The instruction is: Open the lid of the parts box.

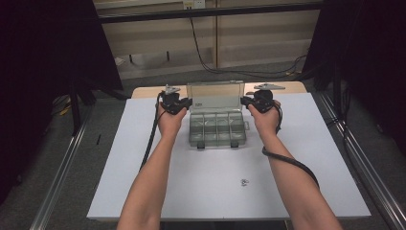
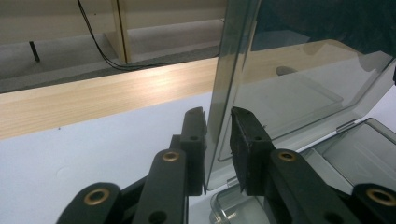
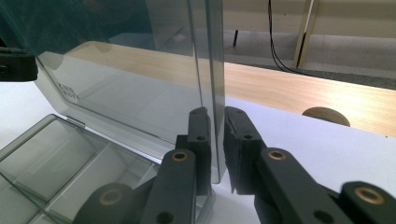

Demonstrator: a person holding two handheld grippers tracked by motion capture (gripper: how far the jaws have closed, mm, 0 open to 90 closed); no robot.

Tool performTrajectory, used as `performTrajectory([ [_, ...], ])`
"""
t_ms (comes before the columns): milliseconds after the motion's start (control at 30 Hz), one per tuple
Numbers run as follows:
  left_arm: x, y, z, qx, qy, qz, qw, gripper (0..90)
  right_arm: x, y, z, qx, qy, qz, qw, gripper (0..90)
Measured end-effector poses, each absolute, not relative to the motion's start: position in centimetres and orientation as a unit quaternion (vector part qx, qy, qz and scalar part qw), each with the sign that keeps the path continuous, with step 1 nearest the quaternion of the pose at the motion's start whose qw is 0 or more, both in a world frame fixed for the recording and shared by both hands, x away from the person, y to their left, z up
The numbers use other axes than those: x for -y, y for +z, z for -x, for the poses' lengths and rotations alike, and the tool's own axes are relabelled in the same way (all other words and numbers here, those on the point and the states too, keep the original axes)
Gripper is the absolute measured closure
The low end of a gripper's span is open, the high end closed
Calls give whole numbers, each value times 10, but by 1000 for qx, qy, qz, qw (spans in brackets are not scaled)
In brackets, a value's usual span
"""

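Left claw (image 2: pixel 218 140): jaws stand on either side of the left edge of the upright clear lid (image 2: pixel 299 84), with a visible gap between the right-hand pad and the plastic; the lid edge lies against or just beside the other pad, and no firm clamp is evident. Right claw (image 3: pixel 217 140): jaws nearly together across the lid's right edge, pads at or just off the plastic; whether they press on it cannot be told. In the high view the left claw (image 1: pixel 184 104) and right claw (image 1: pixel 246 101) flank the lid (image 1: pixel 215 96) at its two side edges, each carried in a hand, forearms entering from the near edge of the desk (image 1: pixel 143 182). The lid stands roughly vertical, hinged to a clear compartment box (image 1: pixel 217 128) which sits toward the far edge of the desk, about midway between the left and right edges. A few small metal parts (image 1: pixel 244 182) lie loose nearer the front edge, well apart from the box.
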State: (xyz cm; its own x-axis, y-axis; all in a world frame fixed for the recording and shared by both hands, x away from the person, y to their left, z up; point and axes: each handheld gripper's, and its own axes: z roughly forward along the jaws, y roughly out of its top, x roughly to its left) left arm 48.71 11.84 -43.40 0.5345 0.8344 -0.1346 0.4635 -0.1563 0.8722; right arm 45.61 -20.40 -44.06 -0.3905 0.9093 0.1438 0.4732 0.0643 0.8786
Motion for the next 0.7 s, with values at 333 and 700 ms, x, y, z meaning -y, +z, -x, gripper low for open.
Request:
performTrajectory([
  [333,-120,-436,-492,-447,193,-735,472,841,206,-442,-459,-697,461,-494,239,863],
  [700,-121,-440,-497,-449,189,-733,475,851,207,-447,-466,-697,461,-495,237,865],
])
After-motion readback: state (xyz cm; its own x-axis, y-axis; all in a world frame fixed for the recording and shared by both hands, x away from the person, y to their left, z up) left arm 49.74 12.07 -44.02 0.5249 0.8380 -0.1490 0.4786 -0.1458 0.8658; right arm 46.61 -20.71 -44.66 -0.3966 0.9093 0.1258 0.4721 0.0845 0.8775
